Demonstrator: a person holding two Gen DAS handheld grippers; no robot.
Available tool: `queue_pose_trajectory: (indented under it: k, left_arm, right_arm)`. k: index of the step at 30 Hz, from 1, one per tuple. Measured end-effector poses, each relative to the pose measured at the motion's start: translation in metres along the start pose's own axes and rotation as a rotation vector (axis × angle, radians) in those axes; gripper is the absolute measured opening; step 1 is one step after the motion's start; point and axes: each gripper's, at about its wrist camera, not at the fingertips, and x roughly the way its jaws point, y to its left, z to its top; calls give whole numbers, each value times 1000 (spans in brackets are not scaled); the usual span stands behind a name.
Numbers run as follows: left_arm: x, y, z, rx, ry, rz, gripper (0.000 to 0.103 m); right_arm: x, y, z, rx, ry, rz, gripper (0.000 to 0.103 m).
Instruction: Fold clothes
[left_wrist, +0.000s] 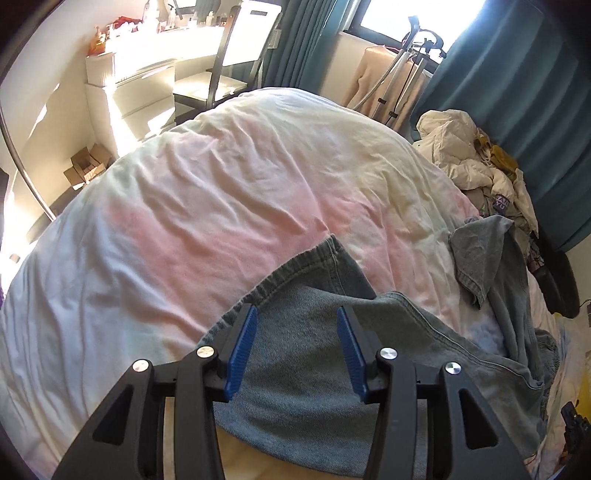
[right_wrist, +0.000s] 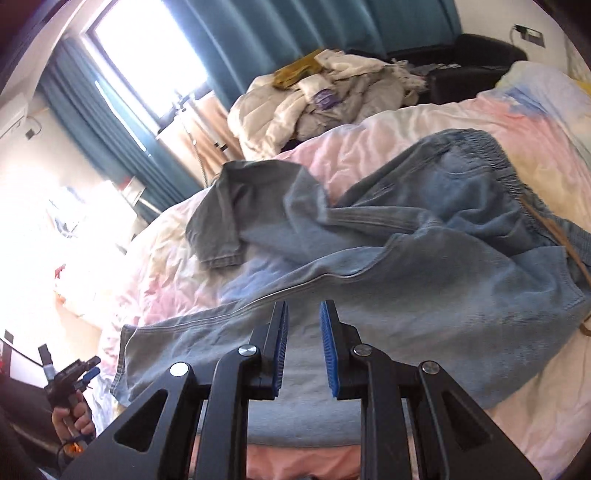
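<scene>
Item: light-blue denim trousers (right_wrist: 424, 258), spread crumpled across the near part of a bed; elastic waistband (right_wrist: 491, 147) at the far right in the right wrist view, one leg running left to a hemmed cuff (right_wrist: 125, 354) near the bed's near-left edge; the other leg end (right_wrist: 218, 225) folded over, grey side up, lying on the duvet.

Support: pink-and-white duvet (left_wrist: 207, 206), wrinkled, broad bare stretch to the left of and beyond the denim.

Left gripper (left_wrist: 297, 314): blue pads (left_wrist: 242, 354) set wide apart, holding nothing, poised over a hemmed denim corner (left_wrist: 325, 254).

Right gripper (right_wrist: 303, 308): jaws parted by a narrow gap, nothing between them, above the leg's long seam (right_wrist: 295, 291).

Surroundings: heap of cream clothing (right_wrist: 317, 96) at the bed's far side, apart from the trousers; teal curtains (left_wrist: 517, 103); chair (left_wrist: 221, 81) and white drawers (left_wrist: 129, 88) past the far edge.
</scene>
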Motion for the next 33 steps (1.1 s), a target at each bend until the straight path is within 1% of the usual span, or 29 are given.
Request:
queue_pose_trajectory:
  k: [3, 7, 10, 12, 15, 17, 19, 20, 21, 22, 23, 24, 29, 30, 32, 33]
  left_arm:
    - [12, -7, 12, 45, -8, 42, 46]
    - [33, -17, 20, 103, 1, 53, 46]
    - [48, -22, 26, 141, -4, 79, 46]
    - [57, -25, 27, 167, -11, 88, 46]
    - [71, -27, 29, 194, -6, 99, 46]
    - [79, -29, 30, 212, -3, 110, 46]
    - [86, -30, 32, 226, 4, 109, 46]
    - [89, -30, 32, 233, 9, 105, 46]
    - [92, -31, 32, 240, 13, 100, 46]
    - [95, -32, 32, 248, 18, 93, 46]
    - [98, -33, 32, 255, 25, 81, 46]
    - [101, -34, 32, 263, 32, 68, 46]
    - [114, -36, 32, 280, 57, 38, 46]
    - [115, -36, 31, 284, 60, 20, 46]
    - [116, -36, 29, 295, 56, 12, 46]
    - [116, -37, 28, 302, 53, 21, 45]
  right_arm:
    - [26, 41, -6, -50, 28, 42, 19]
    - [70, 80, -19, -118, 78, 56, 19]
    - [105, 91, -34, -115, 121, 109, 20]
    - [125, 91, -45, -104, 152, 124, 24]
    - [151, 90, -61, -104, 209, 135, 25]
    - [159, 88, -67, -123, 231, 117, 29]
    - [163, 86, -71, -118, 244, 115, 38]
    - [165, 85, -71, -109, 247, 127, 49]
    - [166, 85, -72, -102, 250, 140, 56]
    - [167, 85, -72, -97, 252, 151, 58]
    - [168, 86, -72, -98, 254, 157, 62]
    - [169, 87, -73, -104, 256, 158, 64]
    - [176, 93, -80, -135, 283, 148, 64]
    - [178, 93, -82, -134, 290, 147, 64]
    - [181, 92, -85, -127, 304, 144, 64]
    - [182, 91, -86, -120, 309, 142, 64]
